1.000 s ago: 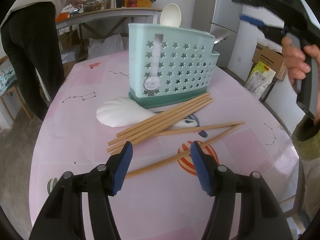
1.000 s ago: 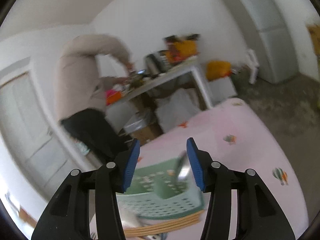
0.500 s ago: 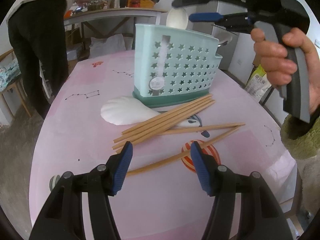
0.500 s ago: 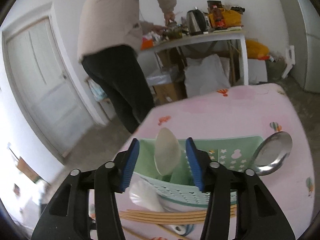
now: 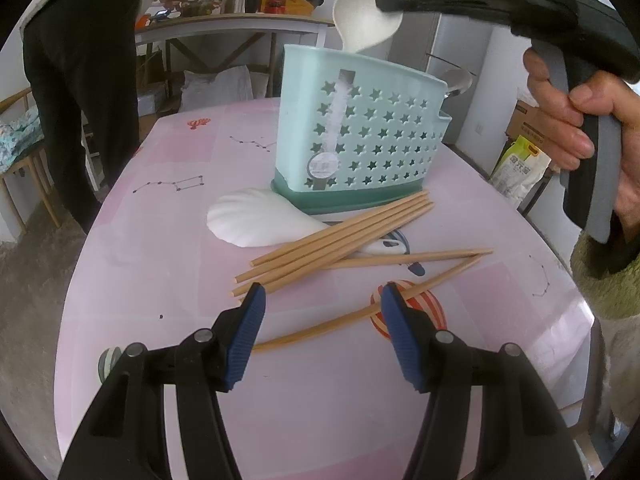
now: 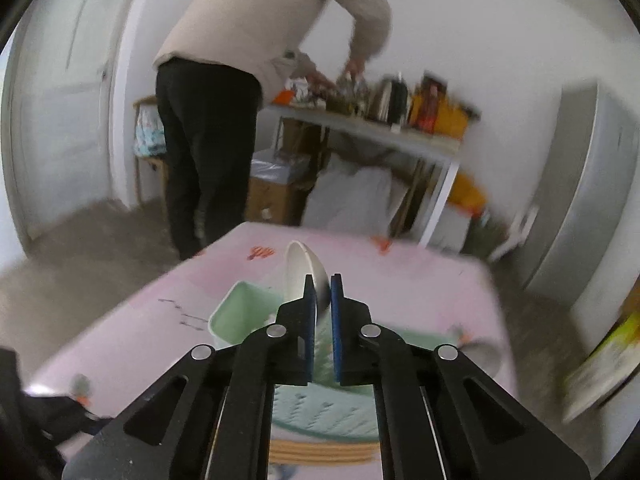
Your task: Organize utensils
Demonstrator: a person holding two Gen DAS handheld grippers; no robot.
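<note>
Inside caddy (image 5: 360, 136), white spoon (image 5: 366, 20), perhaps tong-gripped

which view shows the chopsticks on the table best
The left wrist view: the chopsticks lie in full, sharp, a bundle in front of the caddy plus two loose ones. The right wrist view shows only a blurred strip of them behind its own gripper.

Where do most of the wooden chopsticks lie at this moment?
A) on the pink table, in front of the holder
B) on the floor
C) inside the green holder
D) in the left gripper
A: the wooden chopsticks lie flat on the pink table before the green holder.
</note>
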